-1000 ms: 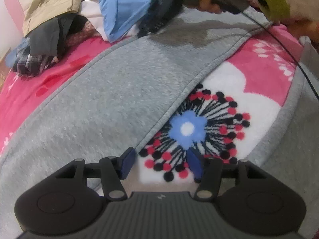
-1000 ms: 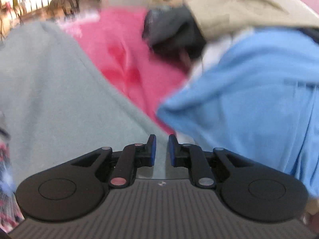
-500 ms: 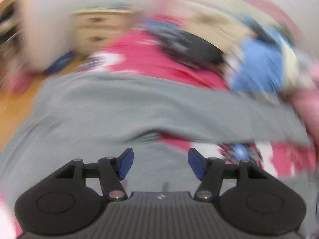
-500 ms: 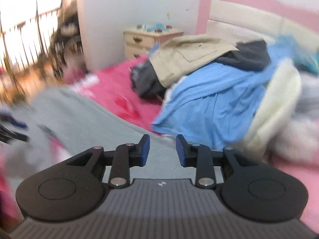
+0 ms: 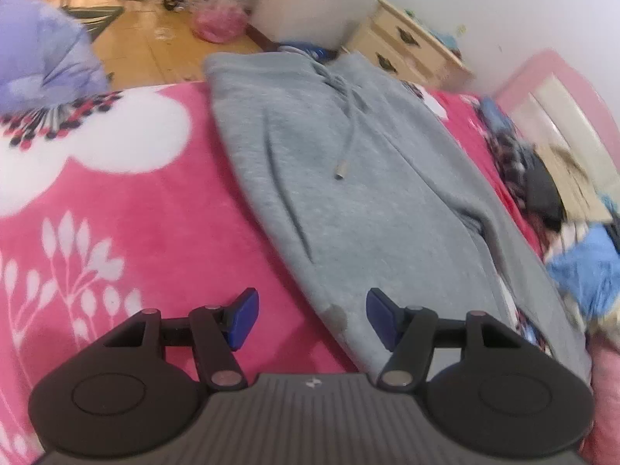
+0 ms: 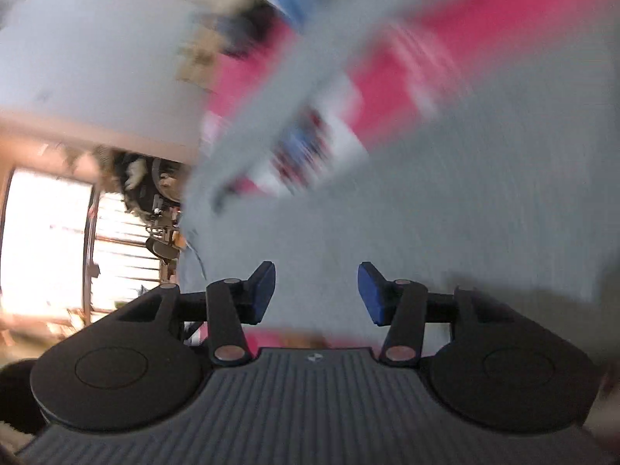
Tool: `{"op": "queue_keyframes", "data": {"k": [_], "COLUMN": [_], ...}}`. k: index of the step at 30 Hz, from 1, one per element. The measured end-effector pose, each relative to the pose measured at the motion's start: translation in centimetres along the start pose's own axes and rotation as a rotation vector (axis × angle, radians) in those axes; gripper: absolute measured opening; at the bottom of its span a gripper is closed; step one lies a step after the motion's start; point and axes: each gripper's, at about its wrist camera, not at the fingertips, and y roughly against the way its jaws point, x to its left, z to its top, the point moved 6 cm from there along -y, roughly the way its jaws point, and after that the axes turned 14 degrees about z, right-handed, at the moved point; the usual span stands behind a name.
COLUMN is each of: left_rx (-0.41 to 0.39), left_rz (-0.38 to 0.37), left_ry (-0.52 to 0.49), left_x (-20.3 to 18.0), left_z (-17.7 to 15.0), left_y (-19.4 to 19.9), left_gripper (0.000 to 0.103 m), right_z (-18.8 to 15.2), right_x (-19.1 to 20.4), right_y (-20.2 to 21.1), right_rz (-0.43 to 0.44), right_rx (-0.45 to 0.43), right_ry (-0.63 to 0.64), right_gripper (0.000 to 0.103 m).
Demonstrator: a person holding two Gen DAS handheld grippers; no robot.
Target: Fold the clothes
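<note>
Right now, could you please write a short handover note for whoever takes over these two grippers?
Left gripper: open, empty, over the near edge of the grey sweatpants.
Right gripper: jaws opening, nothing pinched; view blurred, grey fabric ahead.
Sweatpants lie lengthwise on the pink blanket, drawstring on top.
Unfolded clothes pile waits near the headboard.
Done: pants laid out.
Left: fold them, then the pile.

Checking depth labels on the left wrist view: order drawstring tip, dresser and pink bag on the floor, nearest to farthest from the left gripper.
From the left gripper:
1. Drawstring tip, on the grey sweatpants, ahead.
2. Dresser, upper right, and pink bag, on the floor upper left: too close to call.
</note>
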Motion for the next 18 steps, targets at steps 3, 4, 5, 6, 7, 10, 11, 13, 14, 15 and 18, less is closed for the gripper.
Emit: {"op": "queue_keyframes", "data": {"k": [3,4,5,6,7,10,11,13,14,15,18], "left_rx": [-0.021,-0.028,-0.034,-0.04,-0.046,-0.072,-0.075,-0.083,-0.089,-0.094,-0.114], "left_rz": [-0.013,-0.017,-0.015,-0.013,-0.011,-0.006,-0.008,-0.011,-0.011,-0.011,0.0], "left_ry": [0.083,0.109,0.119,0.128,0.138,0.184,0.208,0.255,0.268,0.28,0.312], "left_x": [1.1,1.4,1.4,1.3,1.3,1.2,1.4,1.7,1.9,2.0,2.5], "left_z": [0.8,1.0,1.3,1.6,1.8,2.4,2.5,2.7,2.6,2.5,2.3], "left_y": [-1.0,-1.4,-1.8,-2.2,-2.6,-3.3,-3.5,-3.7,-3.6,-3.4,-2.9], "left_gripper": [0.063,0.063,0.063,0.063,0.063,0.063,0.063,0.062,0.062,0.062,0.062], "right_z": [-2.4,-2.7,-2.9,-2.8,-2.9,-2.9,-2.9,-2.5,-2.2,-2.1,-1.2], "right_x": [-3.6,-4.2,-4.6,-5.0,-5.2,-6.3,-6.6,-7.5,-8.0,-8.3,-8.1], "right_y": [-0.5,-0.5,-0.4,-0.4,-0.1,-0.1,-0.2,-0.6,-1.0,-1.2,-1.3], "right_rz": [-0.004,-0.011,-0.024,-0.045,-0.065,-0.113,-0.127,-0.136,-0.13,-0.123,-0.093], "right_rx": [-0.002,-0.014,-0.029,-0.045,-0.055,-0.096,-0.11,-0.139,-0.152,-0.163,-0.214], "right_ry": [-0.249,-0.285,-0.308,-0.316,-0.316,-0.349,-0.358,-0.374,-0.385,-0.394,-0.394], "right_gripper": [0.051,0.054,0.056,0.057,0.06,0.06,0.06,0.06,0.061,0.061,0.062]}}
